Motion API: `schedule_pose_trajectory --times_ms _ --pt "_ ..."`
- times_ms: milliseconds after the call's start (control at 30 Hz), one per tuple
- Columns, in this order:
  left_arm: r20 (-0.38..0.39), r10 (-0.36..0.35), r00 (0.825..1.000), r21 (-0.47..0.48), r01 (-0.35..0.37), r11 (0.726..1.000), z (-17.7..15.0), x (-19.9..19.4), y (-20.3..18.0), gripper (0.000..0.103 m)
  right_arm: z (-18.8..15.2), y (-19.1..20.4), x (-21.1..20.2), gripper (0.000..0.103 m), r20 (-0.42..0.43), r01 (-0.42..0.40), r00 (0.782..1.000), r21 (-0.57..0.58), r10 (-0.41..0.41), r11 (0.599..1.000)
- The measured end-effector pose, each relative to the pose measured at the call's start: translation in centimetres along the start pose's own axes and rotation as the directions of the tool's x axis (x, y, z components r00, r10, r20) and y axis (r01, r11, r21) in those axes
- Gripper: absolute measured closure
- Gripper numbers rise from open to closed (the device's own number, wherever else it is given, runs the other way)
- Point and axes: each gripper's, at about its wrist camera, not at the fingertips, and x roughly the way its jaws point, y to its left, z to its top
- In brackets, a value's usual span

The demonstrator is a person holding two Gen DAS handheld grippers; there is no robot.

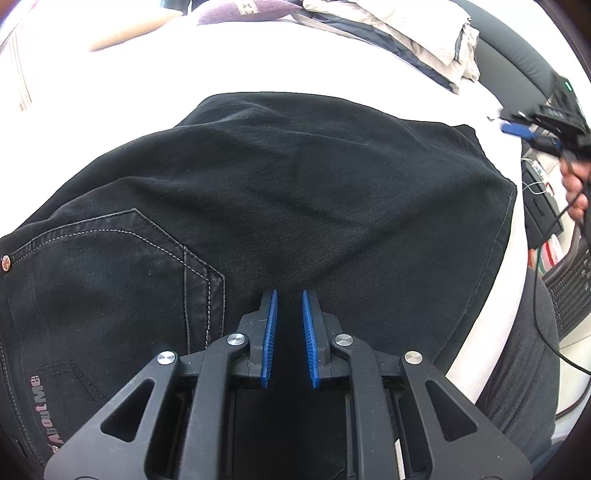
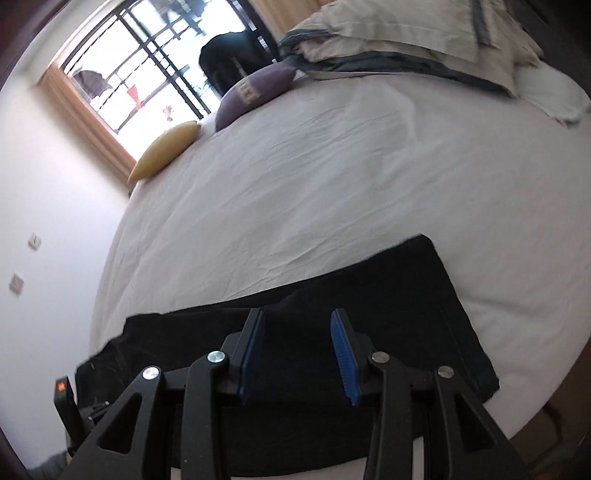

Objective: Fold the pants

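Black jeans (image 1: 280,192) lie folded flat on a white bed (image 1: 258,55), back pocket and a logo at the left. My left gripper (image 1: 290,295) hovers low over the jeans, jaws a little apart with nothing between them. My right gripper (image 2: 297,317) is open and empty above the jeans (image 2: 388,306). It also shows in the left wrist view (image 1: 517,129), held in a hand off the bed's right edge.
Folded beige and grey bedding (image 2: 399,33) lies at the head of the bed (image 2: 332,177). A purple cushion (image 2: 255,92) and a yellow cushion (image 2: 162,151) sit by the window. A white wall (image 2: 55,206) is on the left. Cables and shelves (image 1: 546,206) stand at the right.
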Motion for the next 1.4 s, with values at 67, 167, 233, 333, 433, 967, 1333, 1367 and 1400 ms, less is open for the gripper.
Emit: schedule_pose_trajectory --times_ms 67,167,233,333,433,967,1333,1367,1400 --pt "0.004 -0.005 1.0 -0.007 0.005 1.0 -0.1 0.1 0.2 0.089 0.9 2.4 2.3 0.062 -0.075 0.027 0.996 -0.13 -0.037 0.991" --pt "0.009 -0.008 1.0 -0.013 0.008 1.0 -0.3 0.1 0.4 0.089 0.9 4.6 6.0 0.065 -0.197 0.015 0.978 -0.265 -0.069 0.964" --pt "0.008 -0.007 1.0 -0.013 0.007 1.0 -0.2 0.1 0.4 0.089 0.3 4.3 8.6 0.068 -0.266 0.003 0.961 -0.276 -0.08 0.961" --pt "0.003 -0.007 1.0 -0.017 0.007 1.0 -0.1 0.1 0.5 0.089 0.2 2.0 11.5 0.081 -0.253 0.101 0.953 -0.258 -0.168 0.961" --pt "0.009 -0.005 1.0 -0.022 0.005 1.0 0.0 0.1 0.5 0.089 1.5 -1.3 11.6 0.088 -0.121 0.207 0.967 -0.129 -0.223 0.97" --pt "0.037 -0.015 0.999 -0.033 0.017 0.999 -1.0 -0.4 0.8 0.089 -0.9 8.1 13.5 0.083 -0.177 0.083 0.961 -0.544 -0.211 0.835" --pt "0.052 -0.037 0.998 -0.057 0.04 0.998 -1.0 -0.6 1.6 0.089 0.2 9.1 9.6 0.073 -0.057 0.118 0.986 -0.431 -0.157 0.894" --pt "0.052 -0.034 0.998 -0.052 0.037 0.998 -1.0 -0.6 1.6 0.089 -0.9 10.6 9.7 0.073 -0.079 0.087 0.986 -0.508 -0.147 0.857" --pt "0.051 -0.033 0.998 -0.049 0.036 0.998 -1.1 -0.7 1.5 0.089 -1.7 11.6 10.1 0.073 -0.102 0.062 0.984 -0.563 -0.143 0.824"
